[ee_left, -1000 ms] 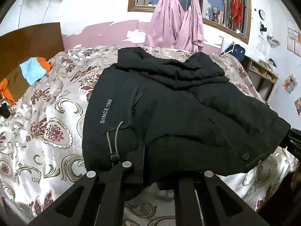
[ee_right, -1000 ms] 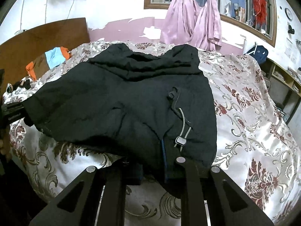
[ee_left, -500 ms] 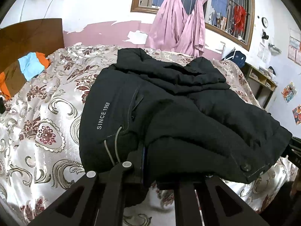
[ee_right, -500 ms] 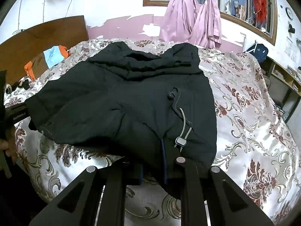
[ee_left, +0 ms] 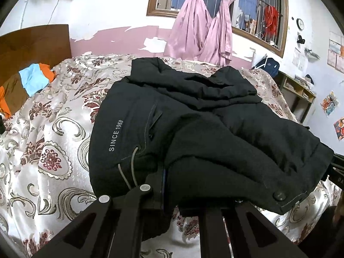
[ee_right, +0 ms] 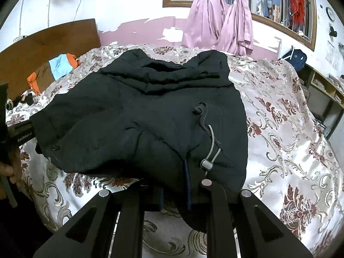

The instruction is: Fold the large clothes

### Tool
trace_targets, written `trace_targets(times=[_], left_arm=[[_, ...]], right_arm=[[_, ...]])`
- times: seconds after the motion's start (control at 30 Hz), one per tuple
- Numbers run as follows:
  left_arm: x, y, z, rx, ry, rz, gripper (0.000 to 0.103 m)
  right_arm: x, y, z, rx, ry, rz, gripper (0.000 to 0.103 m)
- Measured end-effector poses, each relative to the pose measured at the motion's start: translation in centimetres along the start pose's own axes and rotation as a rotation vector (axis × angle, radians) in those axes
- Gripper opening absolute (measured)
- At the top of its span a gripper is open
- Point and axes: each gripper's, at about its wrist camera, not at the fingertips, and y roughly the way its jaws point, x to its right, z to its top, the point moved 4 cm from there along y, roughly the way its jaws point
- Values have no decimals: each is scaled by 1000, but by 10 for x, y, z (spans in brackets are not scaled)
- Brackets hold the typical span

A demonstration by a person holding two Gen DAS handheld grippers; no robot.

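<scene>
A large black jacket (ee_left: 193, 129) with "SINCE 1968" printed on it lies on the patterned bedspread (ee_left: 49, 142); it also shows in the right wrist view (ee_right: 139, 118). My left gripper (ee_left: 172, 195) is shut on the jacket's near hem at its left corner. My right gripper (ee_right: 178, 191) is shut on the near hem at its right corner, beside a grey drawcord toggle (ee_right: 206, 163). The hem is lifted off the bed and sags between the two grippers. The fingertips are hidden in the cloth.
Orange, blue and brown clothes (ee_left: 30, 81) lie by the wooden headboard (ee_left: 34, 43). Pink curtains (ee_left: 204, 28) hang at the window. A shelf (ee_left: 298, 90) and a blue bag (ee_left: 268, 66) stand to the right of the bed.
Both grippers have lifted the near hem and carried it forward toward the jacket's far end. The front part of the jacket now bulges up over the back part.
</scene>
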Motion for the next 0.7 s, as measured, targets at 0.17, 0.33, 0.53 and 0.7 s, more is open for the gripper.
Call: trace_targets(times=[0.17,0.33,0.53,0.7], left_arm=[[0,0,0,1,-1,1,8],[1,0,0,0,-2,1,8],[0,-1,0,0,-1,1,8],[0,-1,1,1,-5,0,8]], right_arm=[[2,1,-4,-6,4,-1,13],[3,3,-5,-4,24,9,13],[6,4,-4,1,26,16,13],[6,4,-5,-2,36,18,13]])
